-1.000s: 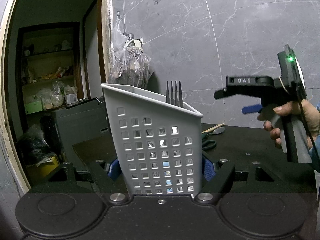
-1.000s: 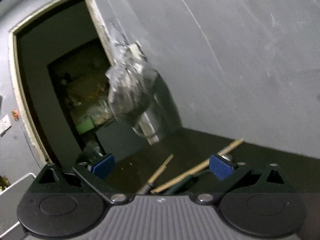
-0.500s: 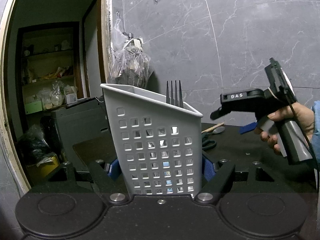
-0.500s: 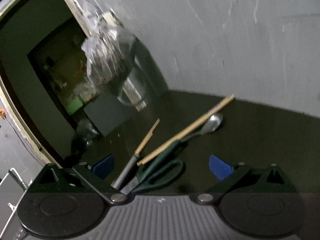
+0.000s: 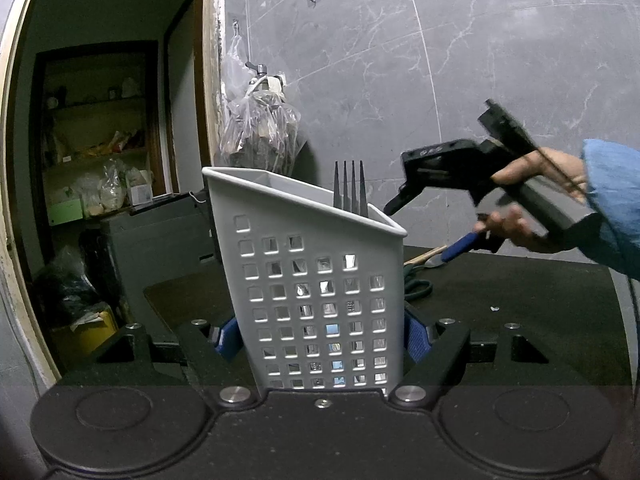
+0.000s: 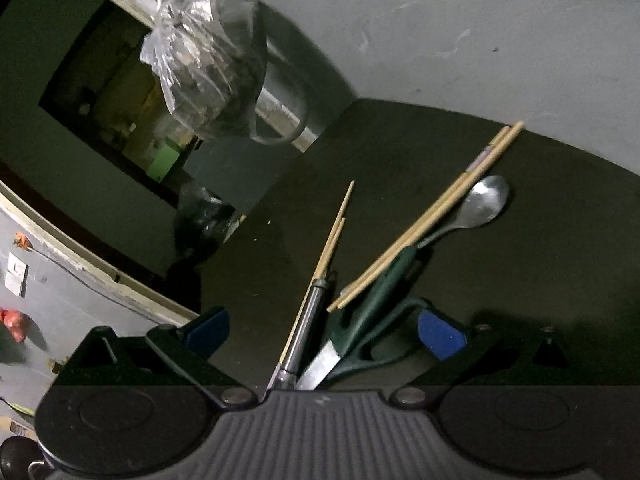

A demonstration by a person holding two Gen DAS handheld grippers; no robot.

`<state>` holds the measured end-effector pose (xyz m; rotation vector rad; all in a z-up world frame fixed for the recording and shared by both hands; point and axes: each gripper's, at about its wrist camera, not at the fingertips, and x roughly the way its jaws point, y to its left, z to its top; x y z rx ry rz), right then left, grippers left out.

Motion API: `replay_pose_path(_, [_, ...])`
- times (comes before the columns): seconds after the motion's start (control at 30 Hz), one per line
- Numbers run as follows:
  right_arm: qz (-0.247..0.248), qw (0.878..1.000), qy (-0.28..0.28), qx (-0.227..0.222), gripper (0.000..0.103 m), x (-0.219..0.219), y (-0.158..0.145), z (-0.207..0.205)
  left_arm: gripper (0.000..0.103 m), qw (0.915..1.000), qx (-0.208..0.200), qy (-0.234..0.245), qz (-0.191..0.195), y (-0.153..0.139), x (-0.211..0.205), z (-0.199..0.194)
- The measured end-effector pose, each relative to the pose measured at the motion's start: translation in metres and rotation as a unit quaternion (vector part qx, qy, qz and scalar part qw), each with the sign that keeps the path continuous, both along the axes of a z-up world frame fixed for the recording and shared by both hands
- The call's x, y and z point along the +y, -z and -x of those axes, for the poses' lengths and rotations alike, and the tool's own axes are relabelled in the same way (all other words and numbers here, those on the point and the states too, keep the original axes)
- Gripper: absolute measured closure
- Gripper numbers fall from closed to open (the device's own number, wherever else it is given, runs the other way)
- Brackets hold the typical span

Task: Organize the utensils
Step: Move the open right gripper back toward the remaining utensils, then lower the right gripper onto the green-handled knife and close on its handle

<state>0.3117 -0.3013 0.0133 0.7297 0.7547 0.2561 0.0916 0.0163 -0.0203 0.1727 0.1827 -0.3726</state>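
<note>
**A:** Can any writing be read here?

**B:** None. From the left wrist, the right gripper (image 5: 424, 229) shows a pale marking on top of its black bar, but it is smeared and no letter comes out.

**A:** What about the shelves in the back room?

**B:** A green box (image 5: 66, 213) and a white box (image 5: 140, 194) stand there. Any print on them is too small to tell.

**A:** And from the right wrist?

**B:** That view is dim and blurred, and no text can be made out.
</note>
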Motion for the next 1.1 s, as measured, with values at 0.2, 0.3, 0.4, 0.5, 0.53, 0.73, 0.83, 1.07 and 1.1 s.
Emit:
replay_pose_path(0.2, [0.015, 0.999, -0.01, 0.028, 0.0, 0.008, 0.022, -0.03, 0.025, 1.0, 0.0, 0.0, 0.0, 0.0, 0.0, 0.0])
replay_pose_path(0.3, [0.04, 0.999, -0.018, 0.018, 0.0, 0.011, 0.029, -0.036, 0.025, 1.0, 0.0, 0.0, 0.0, 0.0, 0.0, 0.0])
replay_pose_path(0.4, [0.054, 0.998, -0.019, 0.007, 0.0, 0.015, 0.036, -0.039, 0.025, 1.0, 0.0, 0.0, 0.0, 0.0, 0.0, 0.0])
replay_pose_path(0.5, [0.058, 0.998, -0.023, -0.011, 0.0, 0.017, 0.038, -0.039, 0.025, 1.0, 0.0, 0.0, 0.0, 0.0, 0.0, 0.0])
replay_pose_path(0.53, [0.059, 0.998, -0.027, -0.016, 0.0, 0.018, 0.038, -0.04, 0.025, 1.0, 0.0, 0.0, 0.0, 0.0, 0.0, 0.0])
replay_pose_path(0.73, [0.052, 0.997, -0.031, -0.039, 0.002, 0.018, 0.041, -0.042, 0.025, 1.0, 0.0, 0.0, 0.0, 0.0, 0.0, 0.0])
replay_pose_path(0.83, [0.051, 0.997, -0.031, -0.05, 0.013, 0.017, 0.043, -0.04, 0.025, 1.0, 0.0, 0.0, 0.0, 0.0, 0.0, 0.0])
replay_pose_path(1.07, [0.071, 0.996, -0.019, -0.056, 0.039, 0.019, 0.046, -0.036, 0.025, 1.0, 0.0, 0.0, 0.0, 0.0, 0.0, 0.0])
replay_pose_path(1.1, [0.07, 0.996, -0.018, -0.056, 0.04, 0.019, 0.046, -0.036, 0.025, 1.0, 0.0, 0.0, 0.0, 0.0, 0.0, 0.0])
